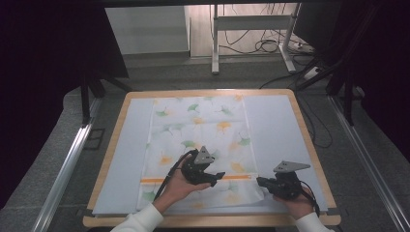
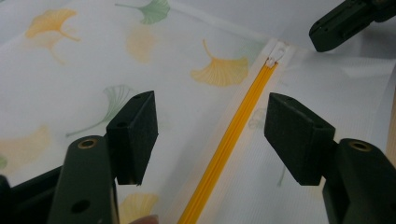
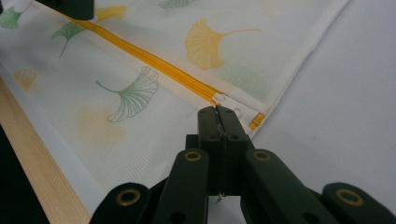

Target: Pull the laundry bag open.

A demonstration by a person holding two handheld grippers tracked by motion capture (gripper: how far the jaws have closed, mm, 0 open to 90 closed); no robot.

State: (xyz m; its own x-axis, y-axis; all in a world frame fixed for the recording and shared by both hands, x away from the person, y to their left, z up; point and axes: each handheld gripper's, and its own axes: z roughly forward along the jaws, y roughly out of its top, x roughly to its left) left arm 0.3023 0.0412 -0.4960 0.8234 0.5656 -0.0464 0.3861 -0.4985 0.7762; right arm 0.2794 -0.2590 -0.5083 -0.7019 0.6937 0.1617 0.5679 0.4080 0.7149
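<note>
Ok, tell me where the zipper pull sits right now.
The zipper pull sits at the right end of the orange zipper, near the bag's front right corner, just off the shut right tongs' tips.

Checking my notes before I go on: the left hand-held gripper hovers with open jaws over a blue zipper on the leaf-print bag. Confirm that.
Not quite: the zipper is orange-yellow, not blue. The left gripper view shows it running between the open jaws of the left hand-held gripper on the leaf-print bag.

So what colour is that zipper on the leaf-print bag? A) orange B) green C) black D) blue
A: the zipper runs as an orange strip across the white bag between the left gripper's open jaws.
</note>
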